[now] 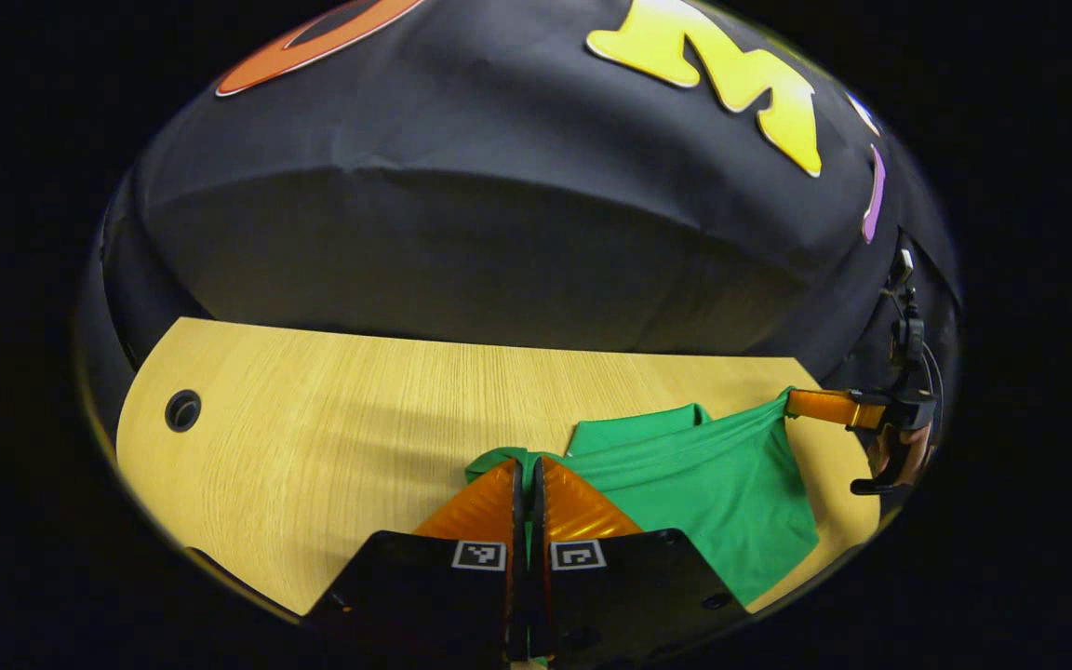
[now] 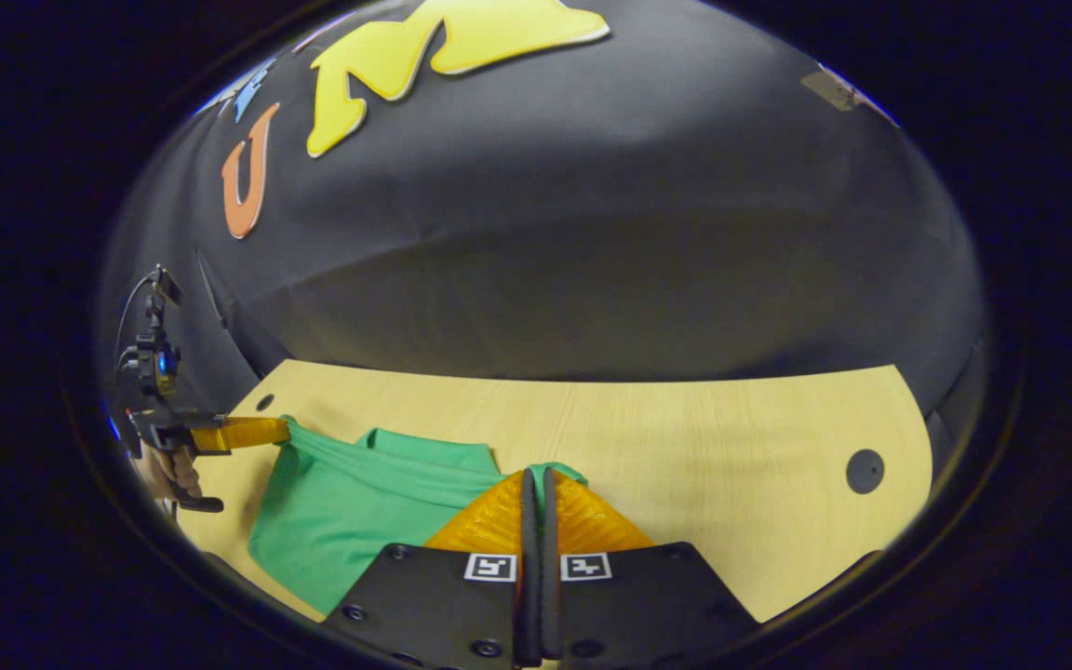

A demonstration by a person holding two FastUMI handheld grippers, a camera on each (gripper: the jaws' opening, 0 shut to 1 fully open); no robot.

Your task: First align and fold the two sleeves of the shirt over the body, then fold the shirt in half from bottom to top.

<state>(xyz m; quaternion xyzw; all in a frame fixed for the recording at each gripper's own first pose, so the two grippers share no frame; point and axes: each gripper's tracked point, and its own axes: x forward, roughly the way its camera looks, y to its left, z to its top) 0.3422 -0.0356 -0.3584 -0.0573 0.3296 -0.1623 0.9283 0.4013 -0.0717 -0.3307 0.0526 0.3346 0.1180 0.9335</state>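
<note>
Between the closed jaws of the left gripper (image 1: 527,475) and right gripper (image 2: 536,484), each pinches a corner of the green shirt (image 1: 713,475), which sags over the wooden table (image 1: 313,419); soft, light cloth, best gripped at hem corners.

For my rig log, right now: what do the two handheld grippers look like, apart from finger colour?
Each gripper, left gripper and right gripper, has two wedge-shaped fingers with ribbed faces on a black body with screws. A square black-and-white marker sits at each finger's base. Seen from farther off, the tool has a black pistol-style handle, a small camera module on top and thin cables.
</note>
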